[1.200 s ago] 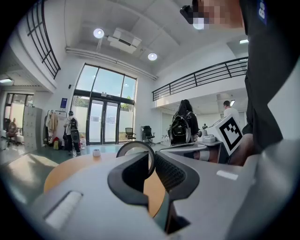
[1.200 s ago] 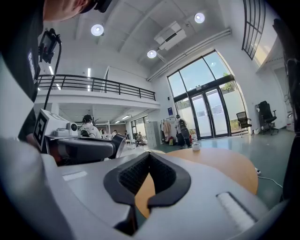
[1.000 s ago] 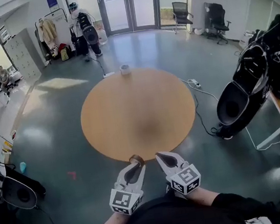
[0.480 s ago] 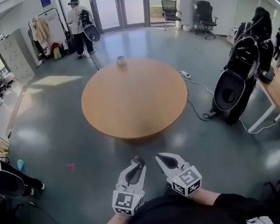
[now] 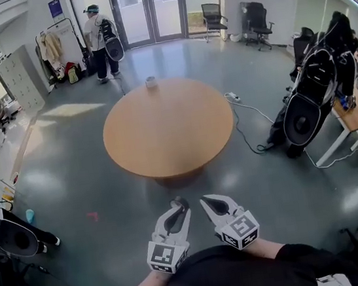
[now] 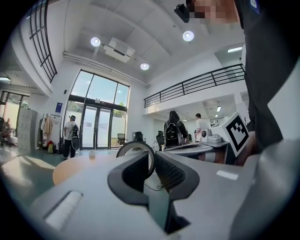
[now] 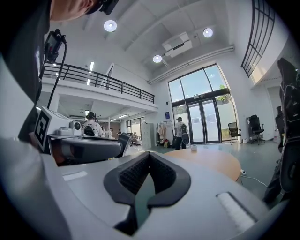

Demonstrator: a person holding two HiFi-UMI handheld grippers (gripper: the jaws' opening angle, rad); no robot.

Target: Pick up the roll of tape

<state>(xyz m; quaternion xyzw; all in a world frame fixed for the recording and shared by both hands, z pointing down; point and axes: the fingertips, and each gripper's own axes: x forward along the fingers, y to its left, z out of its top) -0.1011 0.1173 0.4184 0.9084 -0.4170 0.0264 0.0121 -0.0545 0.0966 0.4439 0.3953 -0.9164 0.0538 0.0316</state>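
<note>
A brownish roll of tape (image 5: pixel 179 202) stands on edge between the fingertips of my left gripper (image 5: pixel 177 206), which is shut on it; in the left gripper view the tape (image 6: pixel 125 148) shows as a ring pinched at the pads of the left gripper (image 6: pixel 152 158). Just to its right my right gripper (image 5: pixel 207 201) is shut with nothing in it, its pads meeting at the tip of the right gripper (image 7: pixel 149 157). Both grippers are held close to my body over the grey floor, well short of the round wooden table (image 5: pixel 164 131).
A small white cup (image 5: pixel 150 81) sits at the table's far edge. A person (image 5: pixel 99 34) stands by the glass doors. Black bags on a stand (image 5: pixel 312 104) and a floor cable (image 5: pixel 242 123) lie to the right, with a desk (image 5: pixel 357 117) beyond.
The table has drawn away from the grippers, which were at its near edge and now hang over bare floor. The left gripper keeps its hold on the tape.
</note>
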